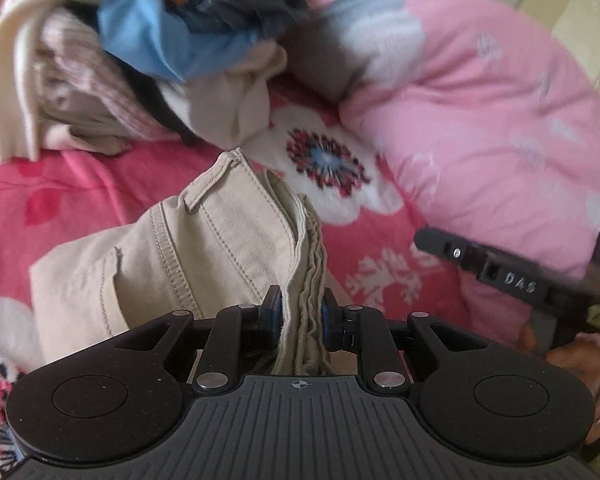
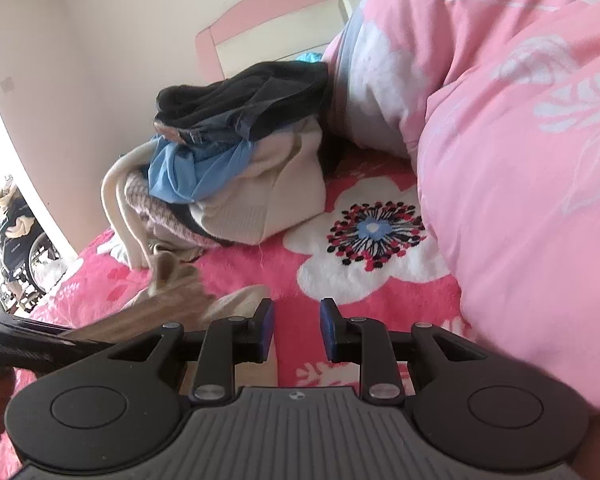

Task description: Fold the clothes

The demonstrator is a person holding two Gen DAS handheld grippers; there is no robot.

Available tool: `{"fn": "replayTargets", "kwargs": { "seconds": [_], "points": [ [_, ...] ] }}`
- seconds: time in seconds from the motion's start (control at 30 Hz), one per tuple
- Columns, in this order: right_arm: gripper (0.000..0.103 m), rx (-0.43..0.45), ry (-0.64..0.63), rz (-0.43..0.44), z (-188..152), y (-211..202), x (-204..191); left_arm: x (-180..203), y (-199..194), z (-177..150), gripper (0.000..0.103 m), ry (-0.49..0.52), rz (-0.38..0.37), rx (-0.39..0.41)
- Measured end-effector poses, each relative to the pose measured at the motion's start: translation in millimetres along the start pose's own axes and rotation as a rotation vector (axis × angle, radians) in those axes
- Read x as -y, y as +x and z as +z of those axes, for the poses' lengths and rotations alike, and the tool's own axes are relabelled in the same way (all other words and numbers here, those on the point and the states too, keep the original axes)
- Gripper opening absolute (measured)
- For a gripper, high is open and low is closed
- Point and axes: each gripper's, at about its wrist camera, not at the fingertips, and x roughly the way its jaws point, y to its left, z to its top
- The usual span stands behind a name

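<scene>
left gripper (image 1: 302,316): clamped on bunched edge of khaki trousers (image 1: 204,256) | trousers drape over red floral blanket (image 1: 60,184) | clothes pile (image 1: 140,60) behind, blurred | pink duvet (image 1: 480,120) right | black bar (image 1: 496,268) at right, possibly the other gripper

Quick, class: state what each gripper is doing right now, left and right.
Left gripper: shut on the folded edge of the beige trousers.
Right gripper: open, nothing between its pads, only the pink blanket beyond.
</scene>
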Motion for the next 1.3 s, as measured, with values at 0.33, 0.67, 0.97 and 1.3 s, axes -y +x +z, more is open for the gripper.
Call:
{"fn": "replayTargets", "kwargs": {
  "seconds": [0.33, 0.67, 0.97, 1.3],
  "points": [
    [0.036, -0.09, 0.177, 0.129, -9.6, 14.9, 16.9, 27.4, 23.5, -6.9, 0.054, 0.081, -0.018, -0.01],
    [0.04, -0.161, 0.254, 0.138, -17.2, 24.0, 20.3, 34.4, 26.9, -1.8, 0.064, 0.039, -0.057, -0.008],
    [0.041, -0.115, 0.24, 0.099, -12.2, 16.7, 22.6, 38.8, 14.6, 12.8, 0.064, -0.052, -0.097, 0.025],
    [0.042, -0.095, 0.253, 0.088, -8.6, 8.2, 22.1, -8.4, -33.8, -3.0, 0.067, -0.108, -0.025, 0.119]
  ]
}}
